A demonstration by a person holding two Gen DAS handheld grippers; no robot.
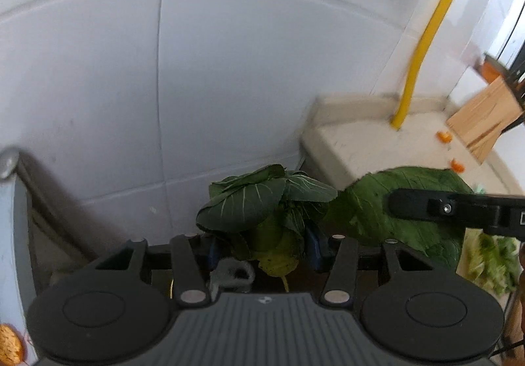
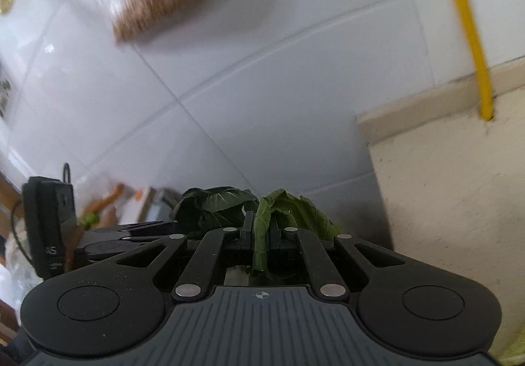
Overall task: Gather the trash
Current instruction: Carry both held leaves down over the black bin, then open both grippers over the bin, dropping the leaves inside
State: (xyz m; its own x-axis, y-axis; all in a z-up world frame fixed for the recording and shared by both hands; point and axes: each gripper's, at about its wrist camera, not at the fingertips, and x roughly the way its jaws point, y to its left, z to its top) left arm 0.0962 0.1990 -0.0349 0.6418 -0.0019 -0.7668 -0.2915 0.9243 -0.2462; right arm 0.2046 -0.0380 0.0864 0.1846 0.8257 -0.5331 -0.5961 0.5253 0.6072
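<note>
Gripping a bunch of dark leafy greens [image 1: 262, 202], the left gripper [image 1: 262, 247] has its fingers partly apart with the blue pads [image 1: 313, 244] set against the pale stems on either side; the leaves fan out above the fingertips toward twelve o'clock in the left wrist view. A yellowed leaf [image 1: 279, 262] hangs at the base of the bunch between the fingers. At three o'clock in the same view, a single broad green leaf [image 1: 377, 198] is held out over the edge of a beige counter [image 1: 367, 139], with a black finger of the right gripper [image 1: 426, 206] crossing in front of it. In the right wrist view, the right gripper [image 2: 261, 231] has its fingers drawn nearly together, clamped on the folded stalk of that green leaf, which stands upright between them and droops over toward one o'clock. The left gripper's bunch appears just beside it at eleven o'clock, dark and crumpled. On the counter, toward two o'clock in the left wrist view, lie a wooden cutting board [image 1: 485, 118] and two small orange scraps [image 1: 456, 165], well apart from both grippers. A yellow pipe [image 1: 426, 37] rises from the counter along the white tiled wall [image 1: 115, 87]. Pale green lettuce scraps [image 1: 489, 264] lie at four o'clock, partly cut off by the frame edge. Both views are blurred.
</note>
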